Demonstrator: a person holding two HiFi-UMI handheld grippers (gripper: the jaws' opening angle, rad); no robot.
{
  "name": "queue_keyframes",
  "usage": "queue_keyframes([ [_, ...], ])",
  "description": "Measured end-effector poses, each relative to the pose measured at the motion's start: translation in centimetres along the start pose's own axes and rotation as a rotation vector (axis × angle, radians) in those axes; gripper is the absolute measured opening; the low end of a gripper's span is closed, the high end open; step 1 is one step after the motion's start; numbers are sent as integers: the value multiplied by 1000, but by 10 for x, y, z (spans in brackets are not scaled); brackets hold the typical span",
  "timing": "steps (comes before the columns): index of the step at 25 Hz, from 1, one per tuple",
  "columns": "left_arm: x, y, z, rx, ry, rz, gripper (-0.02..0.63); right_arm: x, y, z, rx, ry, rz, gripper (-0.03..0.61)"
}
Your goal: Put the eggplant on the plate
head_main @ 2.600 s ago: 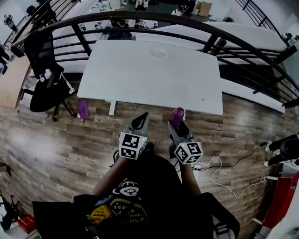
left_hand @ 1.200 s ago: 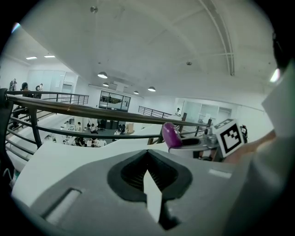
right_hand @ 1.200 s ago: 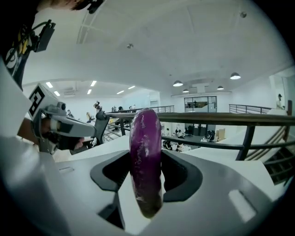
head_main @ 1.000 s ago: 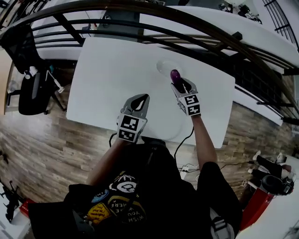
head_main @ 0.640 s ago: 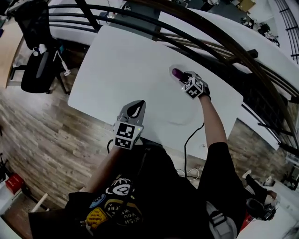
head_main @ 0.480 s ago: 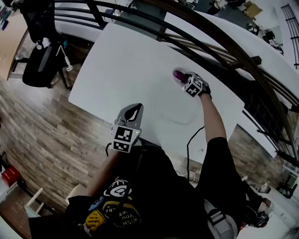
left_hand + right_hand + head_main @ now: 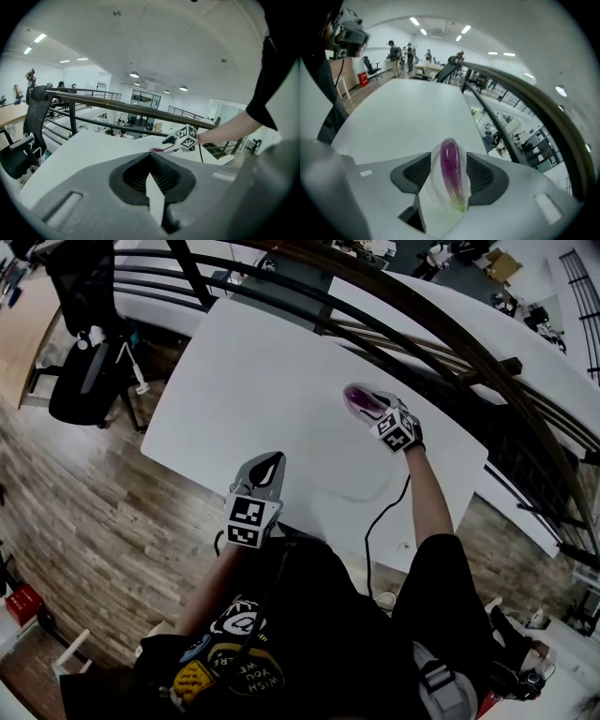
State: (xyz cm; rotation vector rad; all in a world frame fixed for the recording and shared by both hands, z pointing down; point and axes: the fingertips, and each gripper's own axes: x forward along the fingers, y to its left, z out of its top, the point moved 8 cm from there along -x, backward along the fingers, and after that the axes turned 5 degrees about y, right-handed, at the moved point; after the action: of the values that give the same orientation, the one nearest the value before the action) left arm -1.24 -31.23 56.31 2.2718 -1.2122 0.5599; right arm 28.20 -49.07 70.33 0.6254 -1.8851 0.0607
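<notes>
A purple eggplant (image 7: 356,397) lies on a clear plate (image 7: 347,388) at the far right of the white table (image 7: 253,381). My right gripper (image 7: 367,407) reaches down over it, its jaws opening. In the right gripper view the eggplant (image 7: 452,173) rests lengthwise on the plate (image 7: 429,192) between the pads, with a gap at the left pad. My left gripper (image 7: 270,461) hovers shut over the table's near edge with nothing in it. The left gripper view shows its closed tips (image 7: 150,153) and, beyond them, the right gripper (image 7: 171,140) and the eggplant (image 7: 156,150).
A dark metal railing (image 7: 422,315) runs behind the table. A black office chair (image 7: 80,334) stands on the wooden floor at the left. A thin cable (image 7: 384,512) hangs from the right gripper across the table's near right part.
My right gripper has come down and rolled, taking the eggplant from upright above the plate to lying on it, and its jaws have widened. The left gripper has drawn back to the table's near edge.
</notes>
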Motion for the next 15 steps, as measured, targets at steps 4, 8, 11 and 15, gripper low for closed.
queue_keyframes([
  [4, 14, -3, 13, 24, -34, -65, 5, -98, 23, 8, 262, -317, -206, 186],
  [8, 20, -30, 48, 84, -107, -150, 5, -205, 78, 6, 603, -593, -401, 112],
  [11, 19, -60, 70, 139, -153, -218, 5, -257, 130, -4, 852, -686, -509, 25],
  [15, 30, -97, 78, 212, -167, -278, 5, -273, 180, -20, 1073, -677, -559, 3],
])
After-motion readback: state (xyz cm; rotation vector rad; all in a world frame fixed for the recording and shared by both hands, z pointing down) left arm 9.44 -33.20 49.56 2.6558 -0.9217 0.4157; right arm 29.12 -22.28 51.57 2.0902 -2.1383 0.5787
